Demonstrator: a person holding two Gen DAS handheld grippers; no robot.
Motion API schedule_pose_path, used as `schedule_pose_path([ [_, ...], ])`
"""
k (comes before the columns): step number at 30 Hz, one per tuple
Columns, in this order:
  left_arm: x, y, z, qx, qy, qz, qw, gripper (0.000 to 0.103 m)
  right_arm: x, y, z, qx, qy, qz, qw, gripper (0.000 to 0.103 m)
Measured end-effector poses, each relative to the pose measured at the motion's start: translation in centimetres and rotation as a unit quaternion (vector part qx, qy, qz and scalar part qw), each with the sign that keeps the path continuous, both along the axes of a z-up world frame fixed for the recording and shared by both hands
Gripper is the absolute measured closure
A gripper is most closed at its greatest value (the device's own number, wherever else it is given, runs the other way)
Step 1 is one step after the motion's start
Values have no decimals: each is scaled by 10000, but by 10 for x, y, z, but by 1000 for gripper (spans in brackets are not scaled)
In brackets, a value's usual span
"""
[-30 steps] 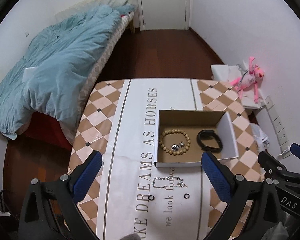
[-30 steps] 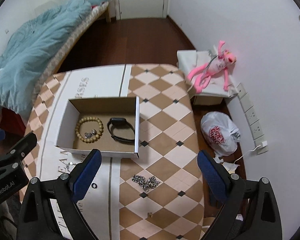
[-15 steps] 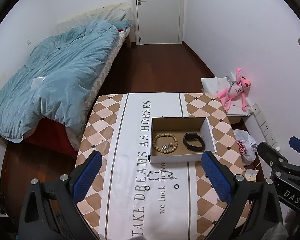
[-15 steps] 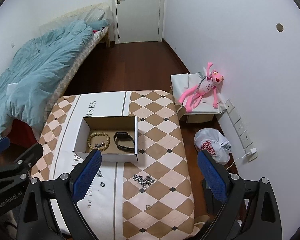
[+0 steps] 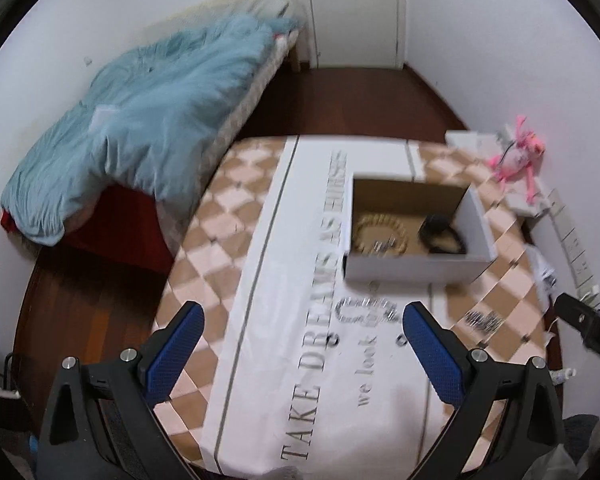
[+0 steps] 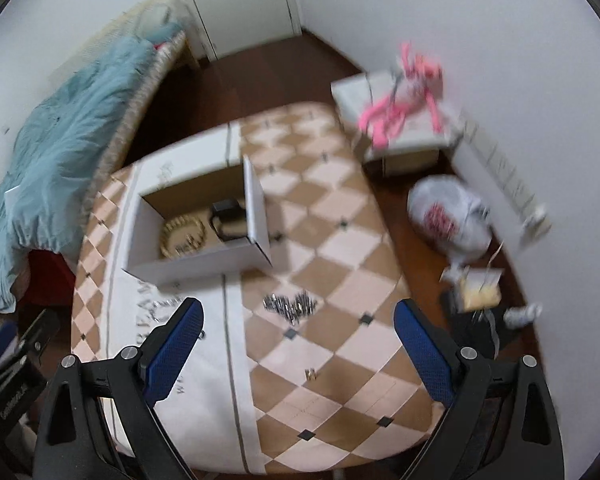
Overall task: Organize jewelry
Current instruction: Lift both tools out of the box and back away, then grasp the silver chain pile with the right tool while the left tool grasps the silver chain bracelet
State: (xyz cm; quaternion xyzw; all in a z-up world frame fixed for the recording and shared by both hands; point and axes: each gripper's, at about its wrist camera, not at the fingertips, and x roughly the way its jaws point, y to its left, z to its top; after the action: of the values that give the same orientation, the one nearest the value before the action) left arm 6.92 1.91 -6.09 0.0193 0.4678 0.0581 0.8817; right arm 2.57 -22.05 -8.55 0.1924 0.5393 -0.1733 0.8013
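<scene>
Your chain pile (image 6: 290, 305) lies on the checked surface (image 6: 340, 248), long axis about 9-to-3 in the right wrist view, at 5 o'clock from the open box (image 6: 204, 262). Beaded bracelet (image 6: 182, 236) and black band (image 6: 228, 220) sit inside the box. A second silver chain (image 5: 364, 310) lies just beside the box's near wall. Right claw (image 6: 296, 344) has just been closing, nothing between its jaws. Left claw (image 5: 304, 344) is spread apart, empty.

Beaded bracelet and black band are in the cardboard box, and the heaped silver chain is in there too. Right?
Not quite. The heaped silver chain lies outside the cardboard box, on the checked tablecloth, as the right wrist view shows. The rest holds.
</scene>
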Motion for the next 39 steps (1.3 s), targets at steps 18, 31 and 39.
schedule_pose_path([
  [18,17,10,-104,513,780,225,9954,1,59,44,-104,-482,602,1827,9801,61],
  [31,16,16,-110,312,869,143,9956,1,50,25,-74,337,107,1453,9888,95],
  [39,20,14,-102,28,817,48,9966,1,47,11,-26,960,-487,1210,9868,95],
])
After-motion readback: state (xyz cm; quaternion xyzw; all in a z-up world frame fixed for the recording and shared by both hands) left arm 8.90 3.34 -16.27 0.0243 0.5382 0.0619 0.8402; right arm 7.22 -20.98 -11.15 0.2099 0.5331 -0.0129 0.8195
